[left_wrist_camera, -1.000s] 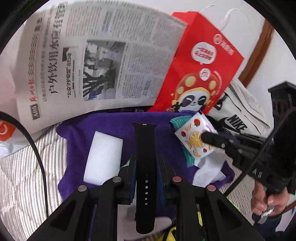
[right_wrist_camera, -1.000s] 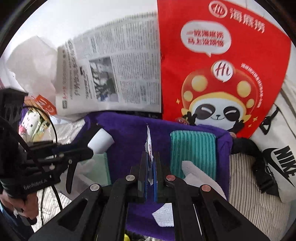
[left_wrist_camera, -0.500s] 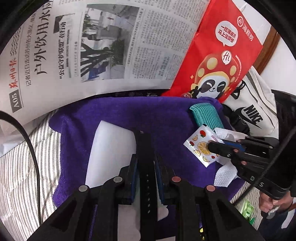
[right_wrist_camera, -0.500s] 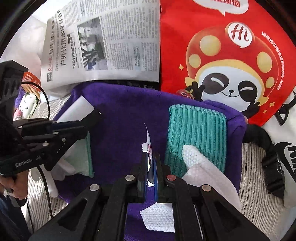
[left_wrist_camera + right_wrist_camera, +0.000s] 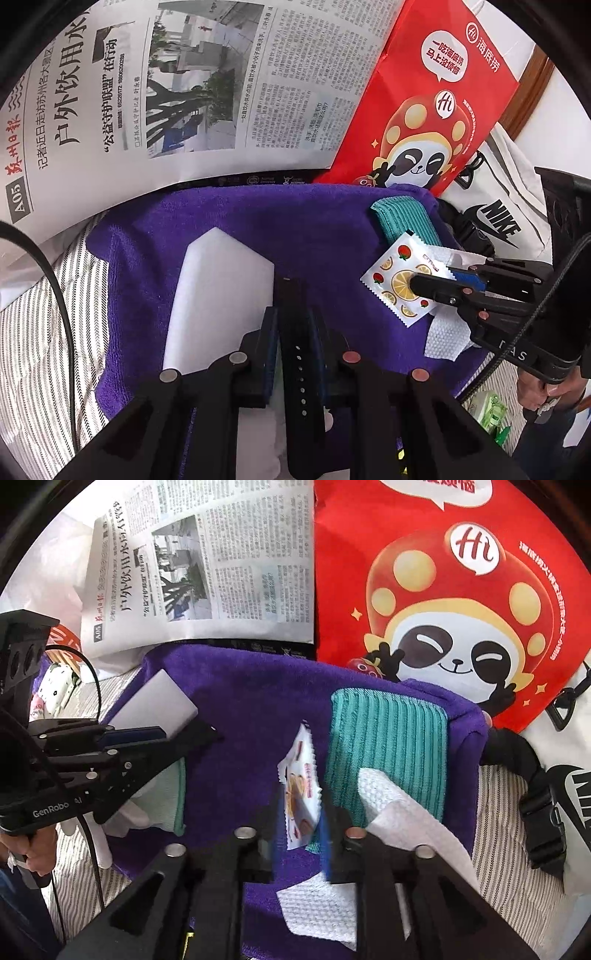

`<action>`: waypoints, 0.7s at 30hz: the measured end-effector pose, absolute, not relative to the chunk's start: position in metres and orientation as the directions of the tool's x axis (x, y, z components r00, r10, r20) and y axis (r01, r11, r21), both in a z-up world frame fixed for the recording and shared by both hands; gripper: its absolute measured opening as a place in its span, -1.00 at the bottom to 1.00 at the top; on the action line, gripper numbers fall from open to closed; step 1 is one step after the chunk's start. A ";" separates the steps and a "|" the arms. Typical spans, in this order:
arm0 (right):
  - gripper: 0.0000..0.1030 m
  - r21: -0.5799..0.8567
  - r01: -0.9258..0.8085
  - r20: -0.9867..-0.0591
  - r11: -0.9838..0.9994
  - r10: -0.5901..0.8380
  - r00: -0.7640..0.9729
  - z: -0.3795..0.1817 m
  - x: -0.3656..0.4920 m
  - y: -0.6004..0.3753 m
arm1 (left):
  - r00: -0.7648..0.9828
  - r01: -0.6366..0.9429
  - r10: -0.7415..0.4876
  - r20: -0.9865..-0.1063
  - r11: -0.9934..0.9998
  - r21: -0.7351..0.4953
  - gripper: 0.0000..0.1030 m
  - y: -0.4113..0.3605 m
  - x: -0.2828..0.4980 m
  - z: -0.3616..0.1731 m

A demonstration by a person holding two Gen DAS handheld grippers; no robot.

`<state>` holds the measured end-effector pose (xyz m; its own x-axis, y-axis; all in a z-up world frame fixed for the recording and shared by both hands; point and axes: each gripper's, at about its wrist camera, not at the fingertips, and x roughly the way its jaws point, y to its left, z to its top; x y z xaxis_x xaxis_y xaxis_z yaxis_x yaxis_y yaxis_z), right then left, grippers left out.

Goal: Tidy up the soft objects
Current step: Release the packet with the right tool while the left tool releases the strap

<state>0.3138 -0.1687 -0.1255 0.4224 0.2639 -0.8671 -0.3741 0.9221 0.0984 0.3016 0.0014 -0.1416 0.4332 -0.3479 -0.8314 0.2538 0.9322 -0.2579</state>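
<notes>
left gripper (image 5: 295, 325) jaws clamp black strap (image 5: 297, 354) | right gripper (image 5: 299, 812) jaws just parting, fruit-print sachet (image 5: 301, 801) between (print faces left view)

A striped grey-and-white sheet (image 5: 33, 332) covers the surface on both sides of the work area, seen again at the right in the right wrist view. A newspaper (image 5: 177, 85) stands propped along the back, and beside it leans a red paper bag (image 5: 461, 602) printed with a cartoon panda. Behind both is a plain white wall (image 5: 565, 107), with a curved strip of brown wood trim (image 5: 535, 88) running up it at the right. A white tote (image 5: 506, 206) with a black logo lies at the right. The light is bright and even.
</notes>
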 end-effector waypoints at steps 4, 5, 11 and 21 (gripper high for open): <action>-0.12 0.063 -0.383 -0.848 0.922 0.252 0.466 -0.115 0.309 -0.166 | 0.430 0.263 -0.355 -0.830 0.929 -0.261 -0.63 0.001 0.302 -0.140; -0.10 0.049 -0.386 -0.843 0.921 0.246 0.479 -0.111 0.307 -0.165 | 0.430 0.264 -0.355 -0.830 0.929 -0.260 -0.62 0.001 0.302 -0.139; 0.10 0.044 -0.382 -0.817 0.923 0.253 0.518 -0.097 0.304 -0.166 | 0.435 0.271 -0.350 -0.829 0.929 -0.250 -0.39 0.006 0.299 -0.132; 0.11 0.140 -0.332 -0.776 0.933 0.311 0.549 -0.071 0.284 -0.186 | 0.512 0.288 -0.332 -0.792 0.935 -0.206 0.23 0.017 0.285 -0.097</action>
<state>0.2845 -0.1860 -0.0711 0.5487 0.3115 -0.7758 -0.3315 0.9330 0.1401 0.2847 0.0170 -0.0975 0.5120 -0.3323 -0.7921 0.2879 0.9352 -0.2062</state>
